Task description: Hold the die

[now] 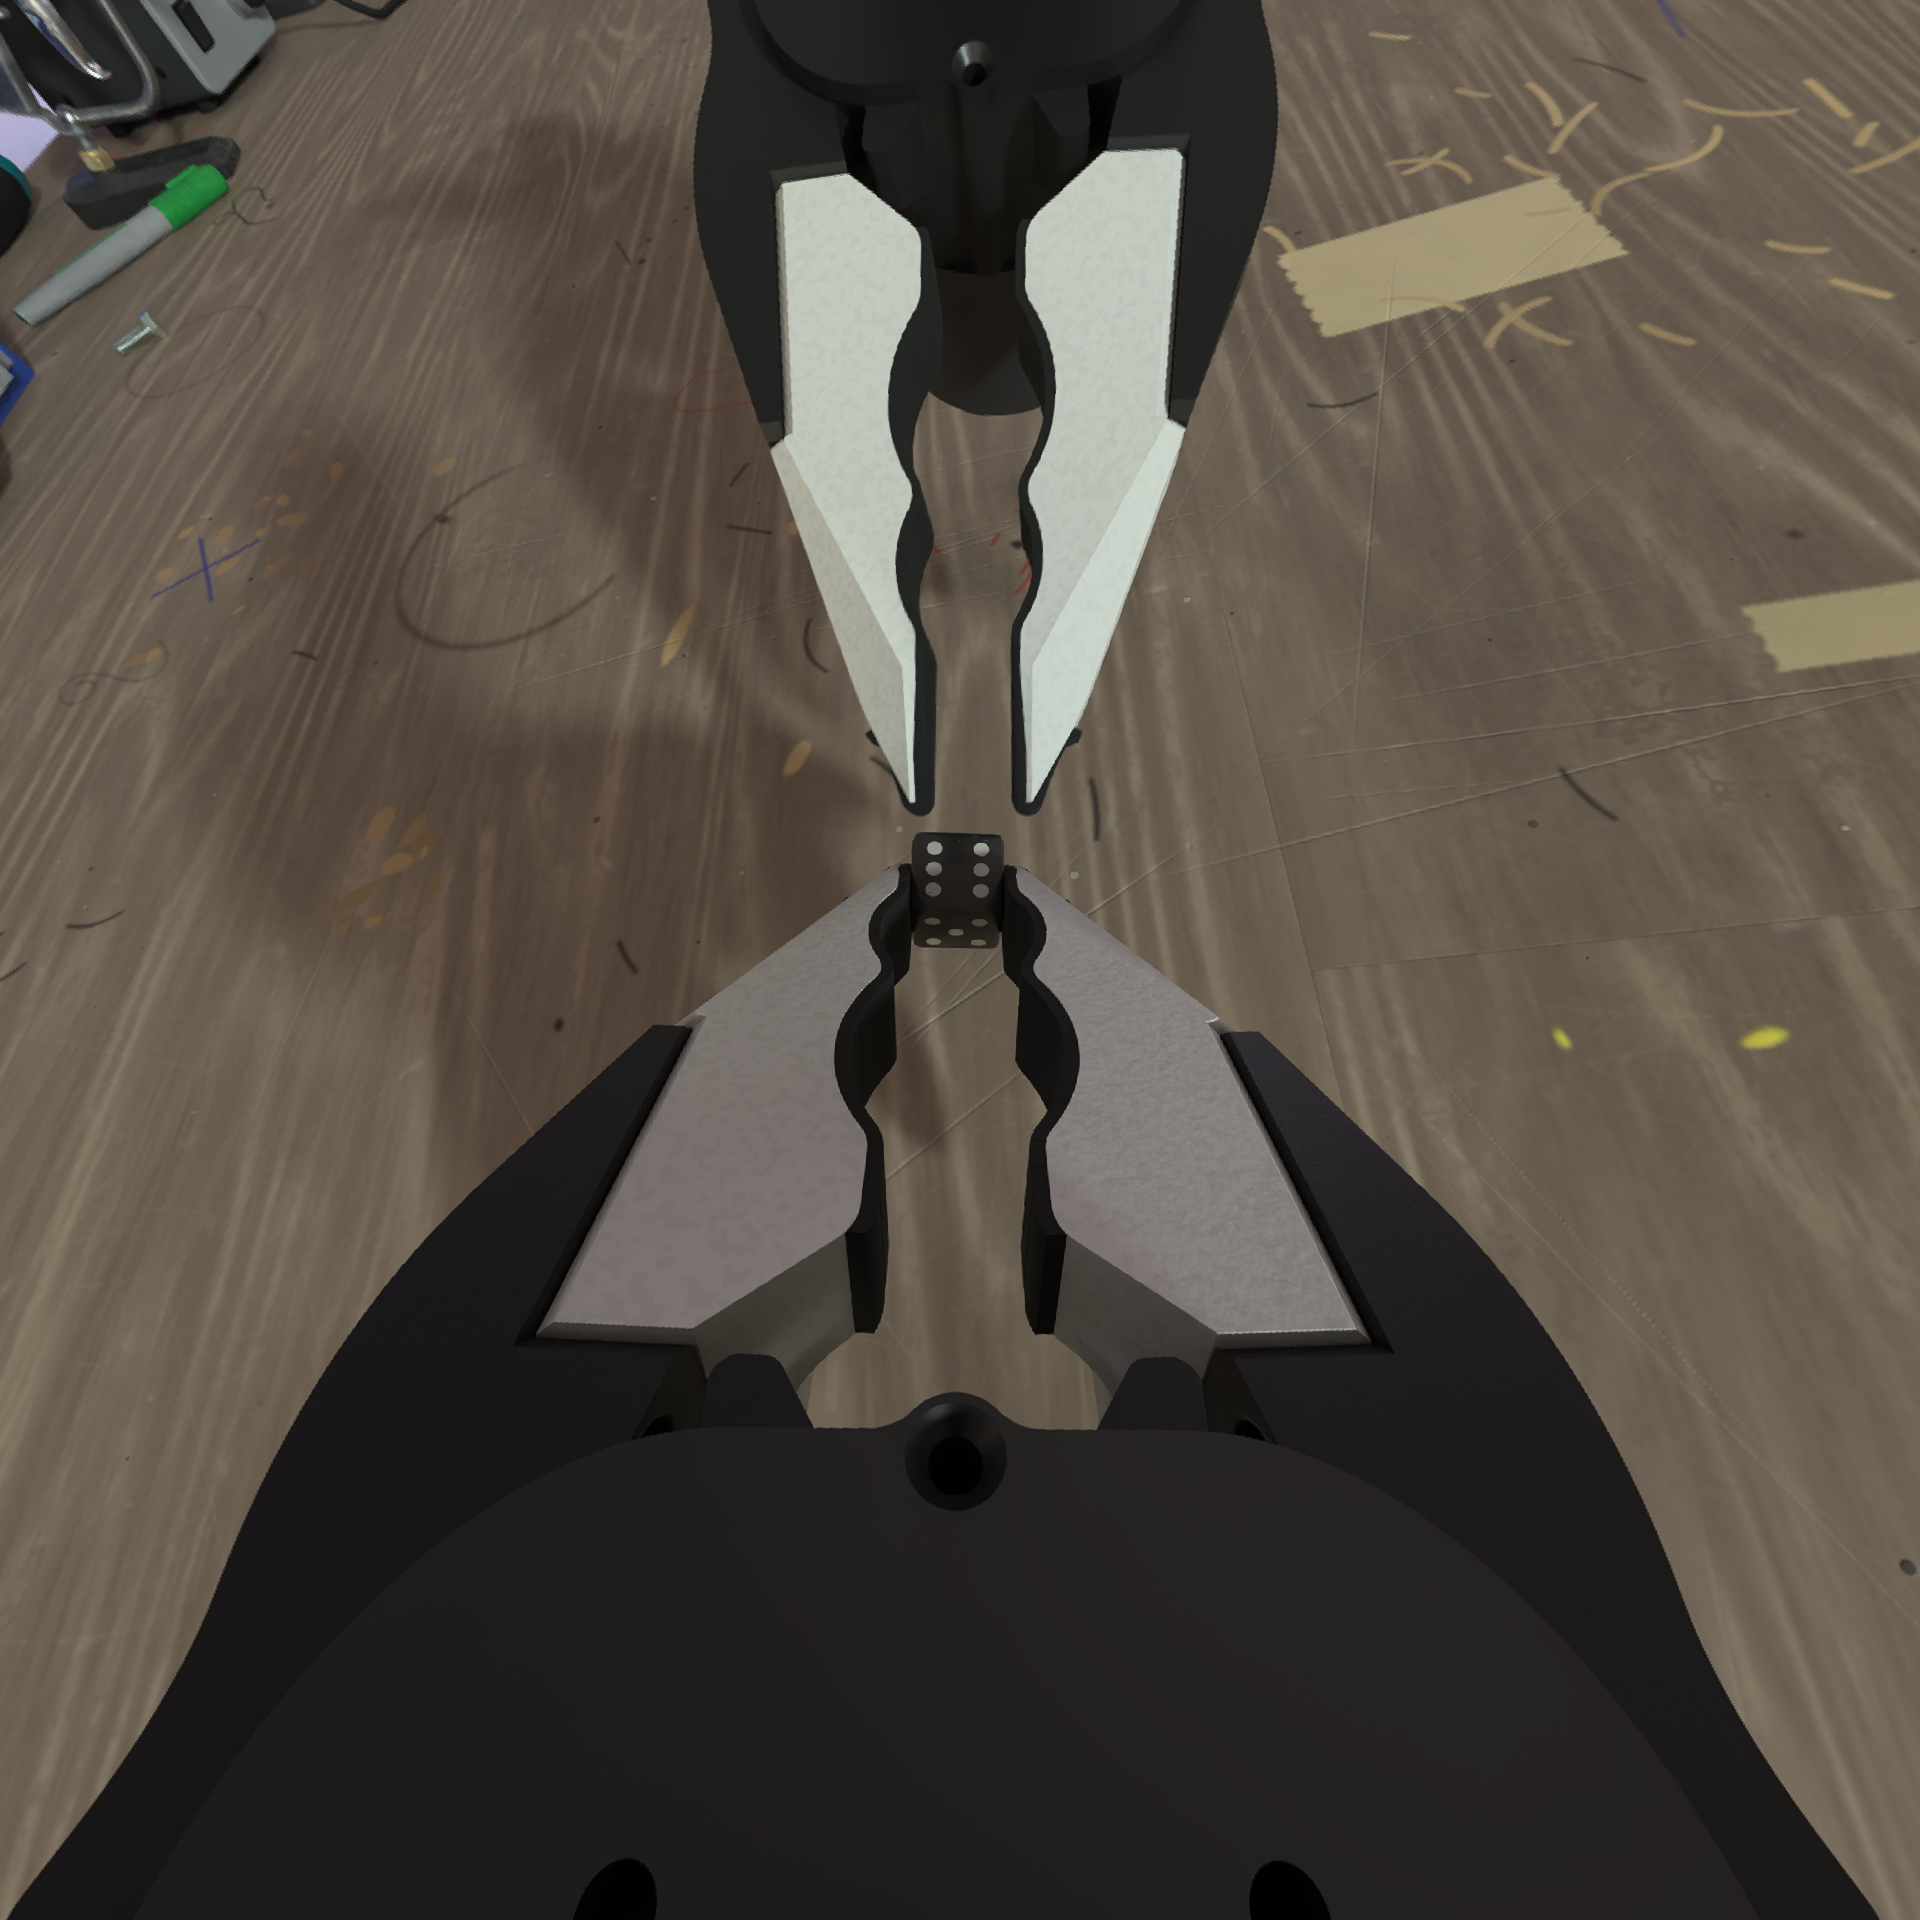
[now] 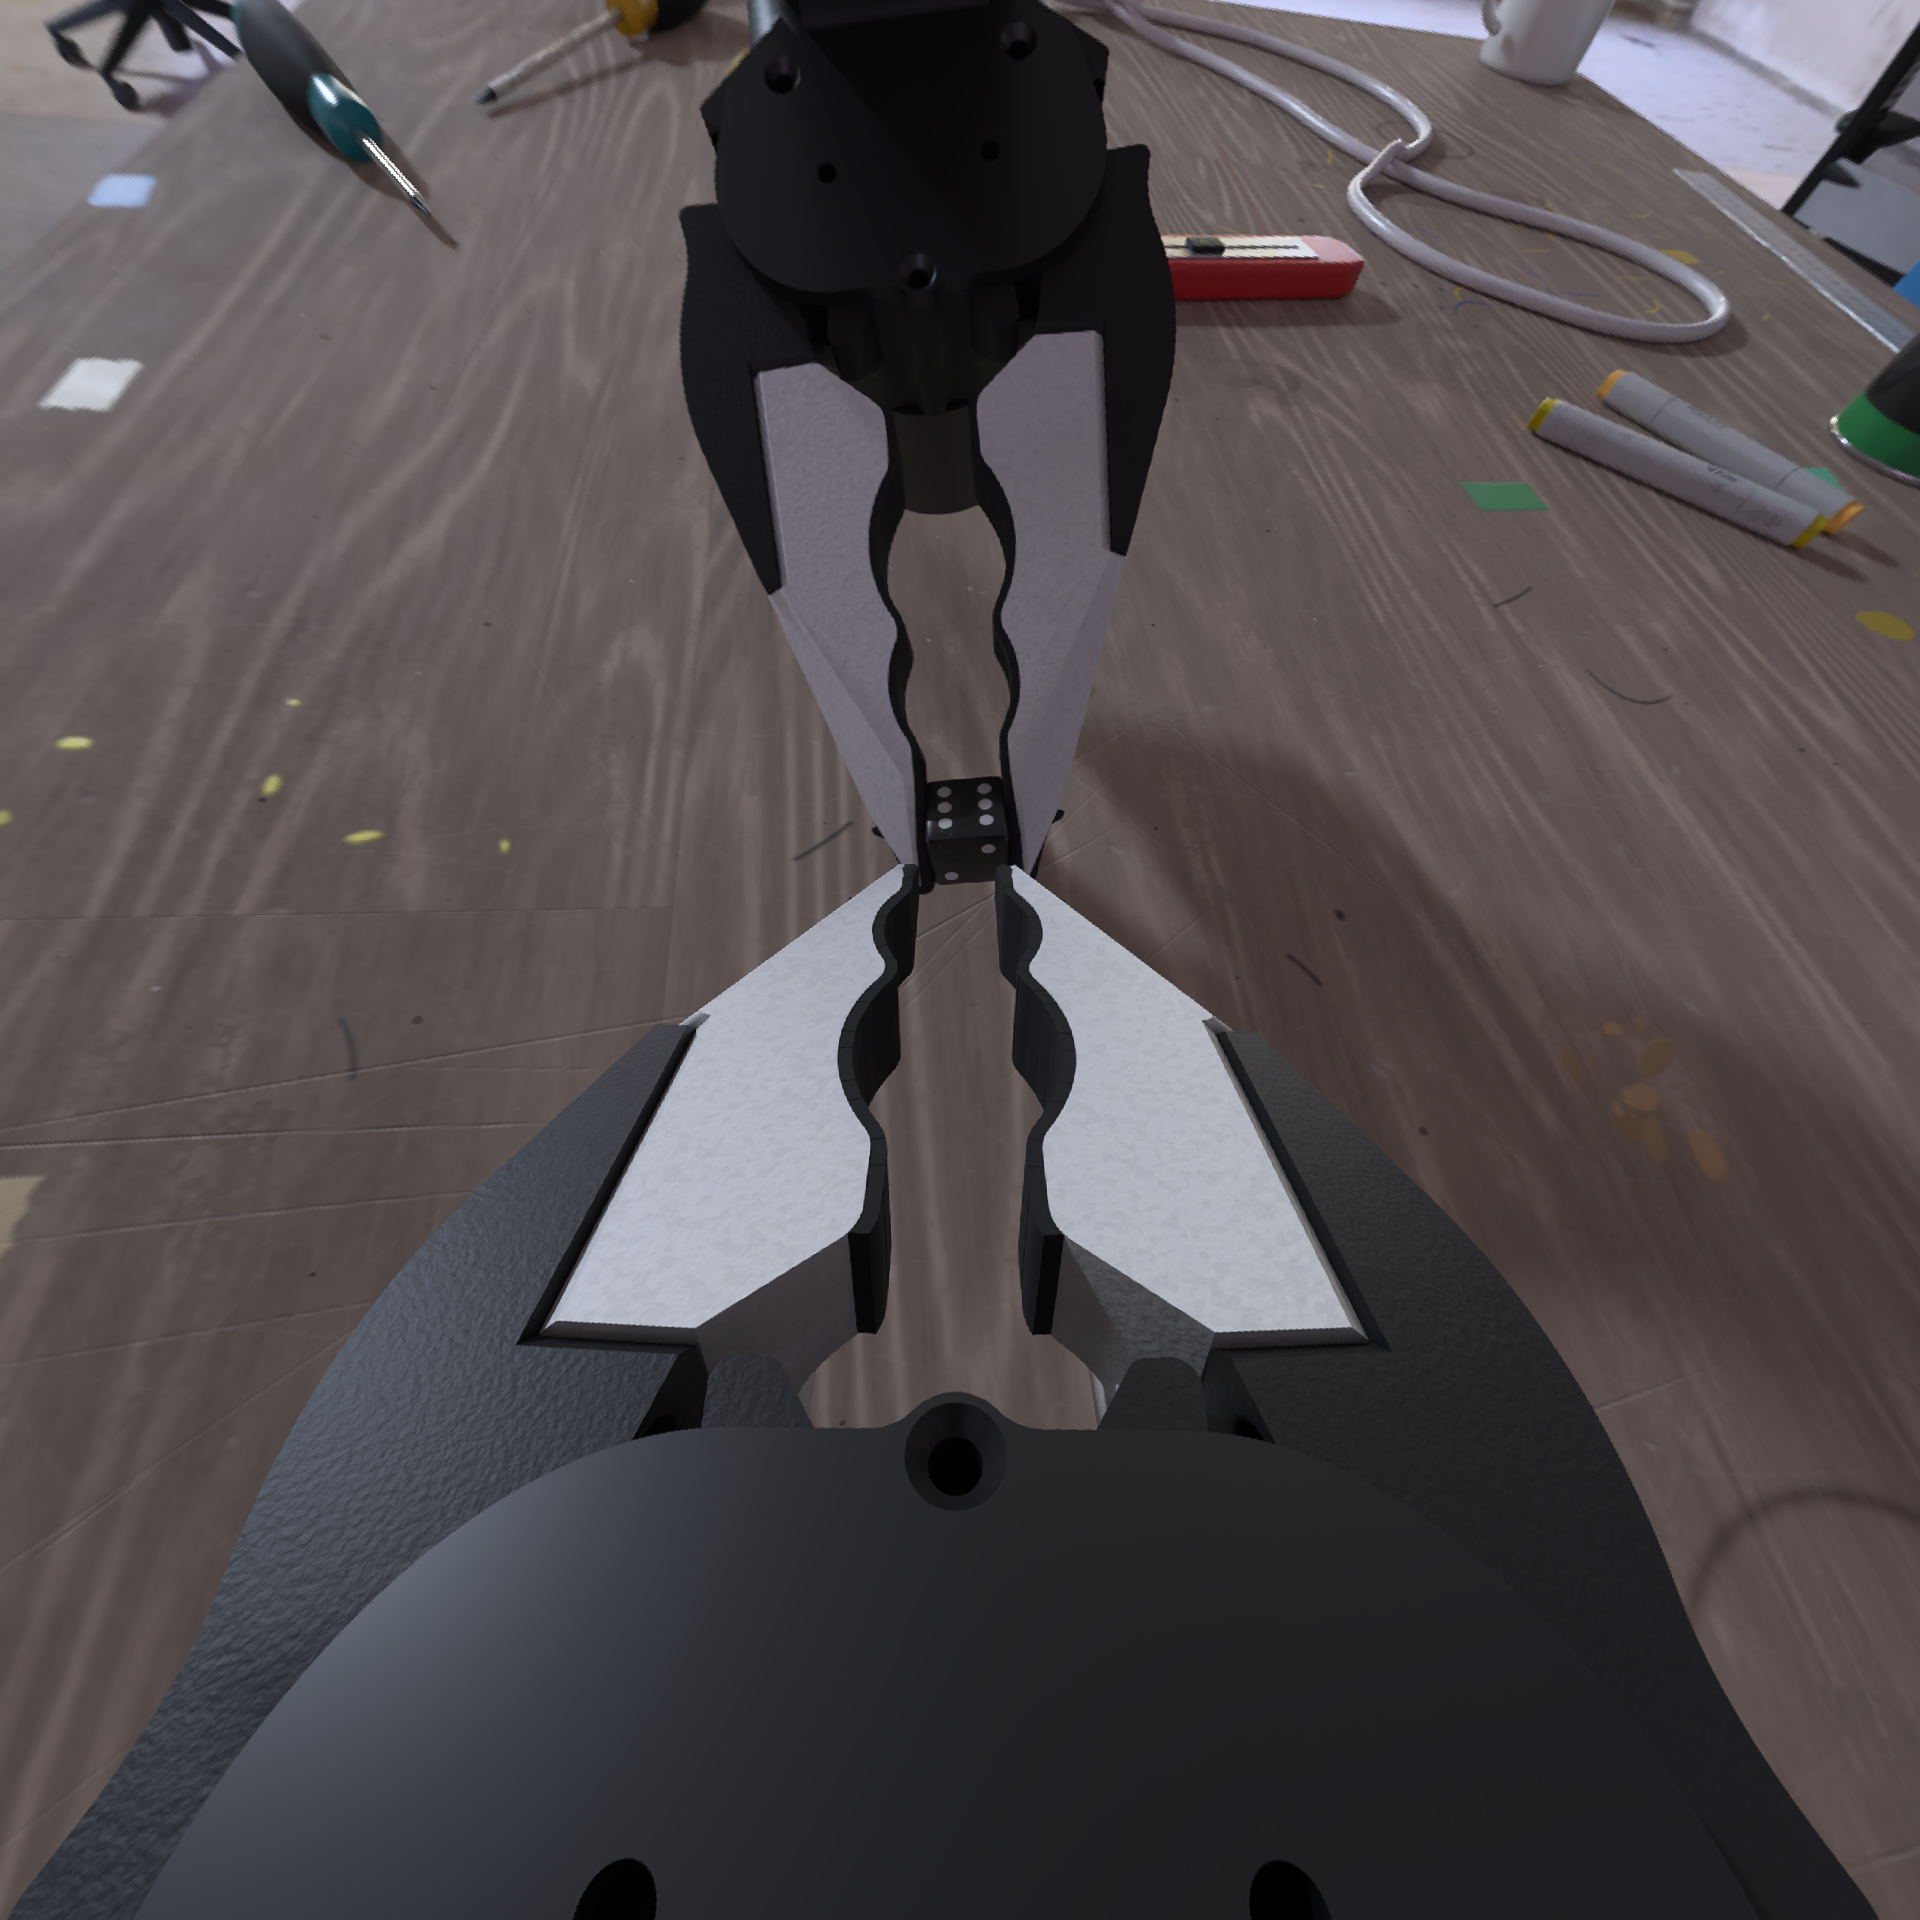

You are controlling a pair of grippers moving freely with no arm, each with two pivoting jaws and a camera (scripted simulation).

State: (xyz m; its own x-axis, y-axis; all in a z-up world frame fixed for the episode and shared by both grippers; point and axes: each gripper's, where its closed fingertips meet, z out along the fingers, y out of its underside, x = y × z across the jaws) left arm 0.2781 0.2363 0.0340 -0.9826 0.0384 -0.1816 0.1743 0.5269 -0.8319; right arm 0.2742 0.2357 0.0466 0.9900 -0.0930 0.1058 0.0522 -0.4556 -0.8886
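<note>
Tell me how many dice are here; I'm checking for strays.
1: the black die sits between the tips of the left tongs, just beyond the right tongs. Edge clutter could hide more.

- A workshop bench: a scuffed, pen-marked brown wooden tabletop (image 1: 416, 935) under the jaws.
- Strips of tan masking tape (image 1: 1449, 255) beyond them, to the right.
- A teal-handled screwdriver (image 2: 353, 130), a coiled white cable (image 2: 1538, 260) and grey marker pens (image 2: 1683, 473) lie farther off.
</note>
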